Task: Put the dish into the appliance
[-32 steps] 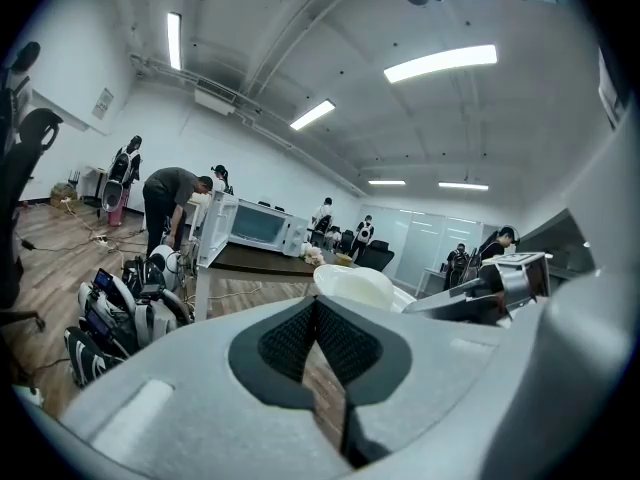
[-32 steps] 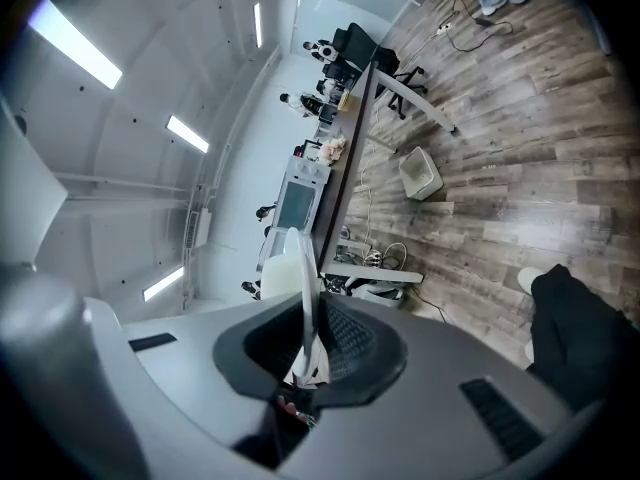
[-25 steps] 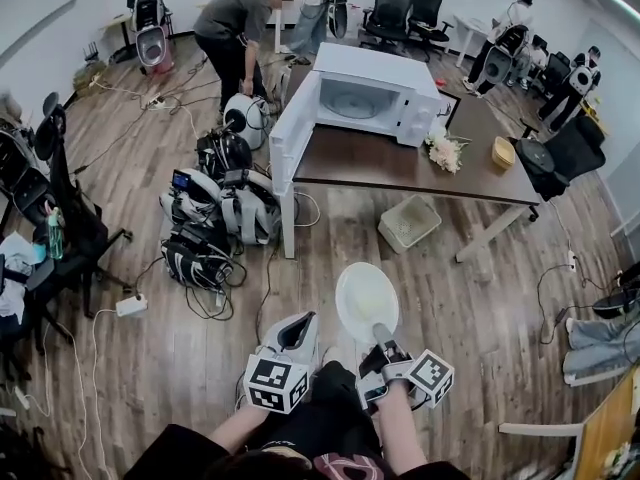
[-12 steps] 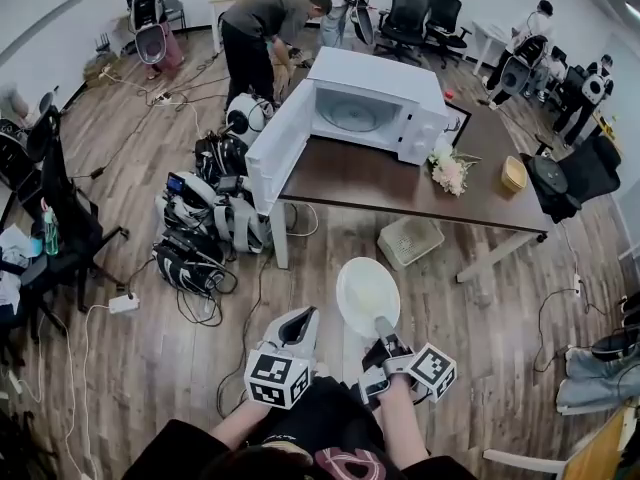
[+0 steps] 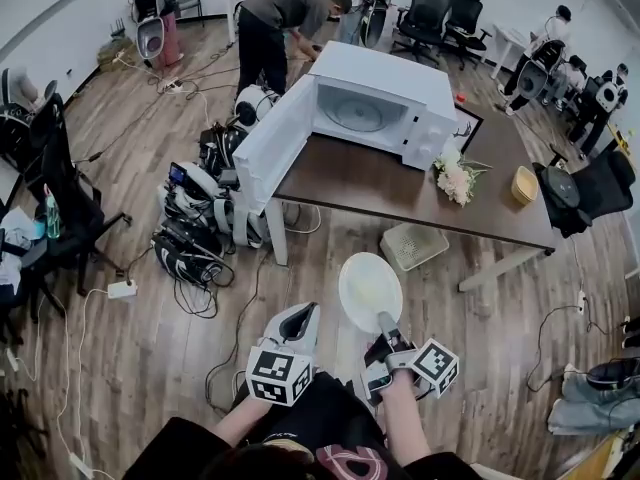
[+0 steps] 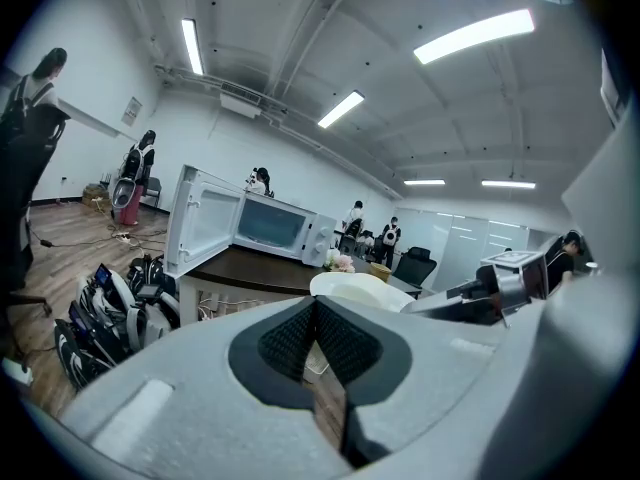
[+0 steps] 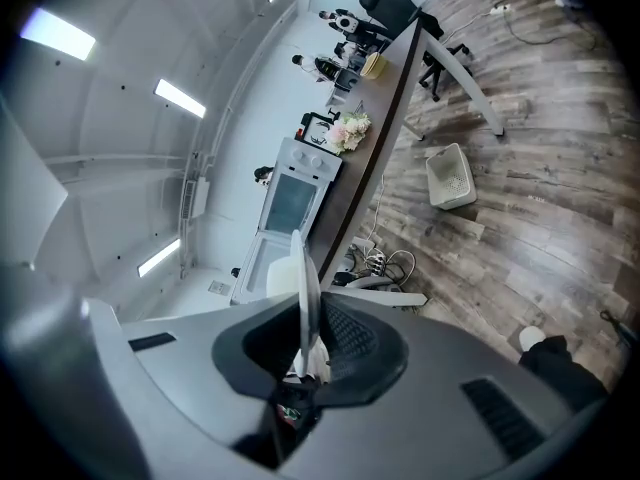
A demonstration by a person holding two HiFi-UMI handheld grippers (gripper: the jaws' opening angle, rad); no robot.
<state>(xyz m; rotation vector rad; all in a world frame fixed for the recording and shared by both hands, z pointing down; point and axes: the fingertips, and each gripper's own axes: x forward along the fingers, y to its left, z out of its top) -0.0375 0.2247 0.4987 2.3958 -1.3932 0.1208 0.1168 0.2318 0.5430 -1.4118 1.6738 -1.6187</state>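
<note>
Between the pads of the right claw (image 5: 384, 326), the white dish (image 5: 370, 290) is sitting pinched by its near rim, while the left claw (image 5: 297, 320) is hanging closed and empty just beside it, and the open-doored microwave (image 5: 375, 103) is standing on the counter (image 5: 400, 183) well ahead of both.

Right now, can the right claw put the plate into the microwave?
Probably not yet. The right claw holds the plate well short of the microwave, floor between them. Its door stands open.
</note>
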